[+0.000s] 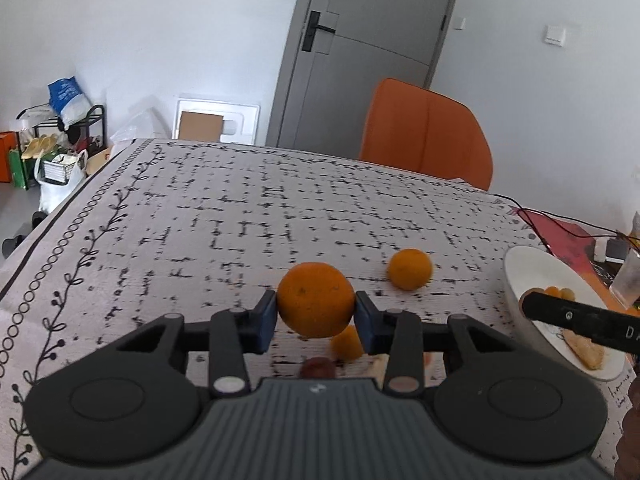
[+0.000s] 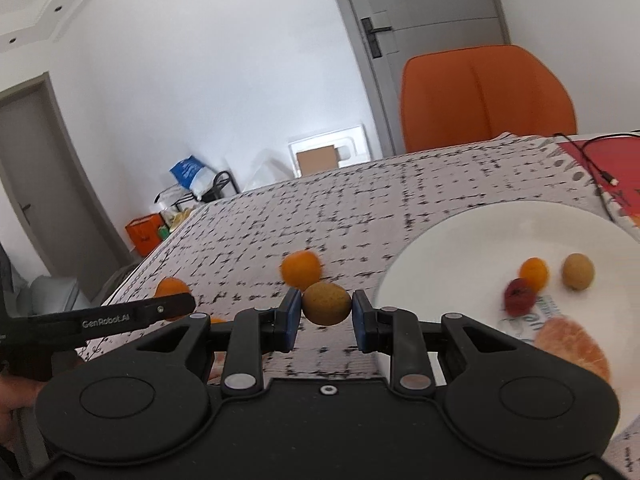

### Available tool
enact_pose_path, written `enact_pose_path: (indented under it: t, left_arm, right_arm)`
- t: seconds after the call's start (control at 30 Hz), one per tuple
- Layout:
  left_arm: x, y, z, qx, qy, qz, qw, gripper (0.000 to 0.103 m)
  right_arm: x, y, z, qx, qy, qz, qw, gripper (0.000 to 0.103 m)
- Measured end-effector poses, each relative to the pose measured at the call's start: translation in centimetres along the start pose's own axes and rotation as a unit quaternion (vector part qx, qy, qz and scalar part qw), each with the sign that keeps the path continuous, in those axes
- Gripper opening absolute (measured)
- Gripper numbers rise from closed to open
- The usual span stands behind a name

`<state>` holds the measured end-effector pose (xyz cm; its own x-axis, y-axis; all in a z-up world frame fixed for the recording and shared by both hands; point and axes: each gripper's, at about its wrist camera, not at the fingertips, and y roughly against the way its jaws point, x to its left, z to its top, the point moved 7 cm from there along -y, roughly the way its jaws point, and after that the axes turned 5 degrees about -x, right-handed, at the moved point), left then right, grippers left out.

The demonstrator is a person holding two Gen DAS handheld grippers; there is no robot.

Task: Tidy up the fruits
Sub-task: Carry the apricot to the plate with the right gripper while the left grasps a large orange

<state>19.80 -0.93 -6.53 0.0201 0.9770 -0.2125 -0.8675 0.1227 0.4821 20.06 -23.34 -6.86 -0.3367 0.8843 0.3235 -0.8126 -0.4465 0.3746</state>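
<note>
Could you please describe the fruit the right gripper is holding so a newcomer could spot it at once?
Start at the white plate on the patterned tablecloth. Just left of its rim, the right gripper is closed on a small round fruit. Its dull, brownish-yellow skin separates it from the bright orange behind.

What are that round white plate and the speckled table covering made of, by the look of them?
The round white plate looks like glazed ceramic: smooth, evenly white, softly glossy; melamine is possible. The speckled table covering looks like woven fabric or fabric-print vinyl: matte, with a fine grid texture and a printed vine border.
</note>
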Motion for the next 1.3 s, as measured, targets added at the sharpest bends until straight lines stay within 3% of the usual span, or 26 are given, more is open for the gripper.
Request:
enact_pose_path:
  t: [1.3]
  left_arm:
    - [-13.5, -1.3, -0.7, 0.002, -0.083, -0.097, 0.9919, 0.040]
  right_arm:
    - [-13.5, 8.8, -0.7, -0.061, -0.081, -0.130, 0.986, 0.028]
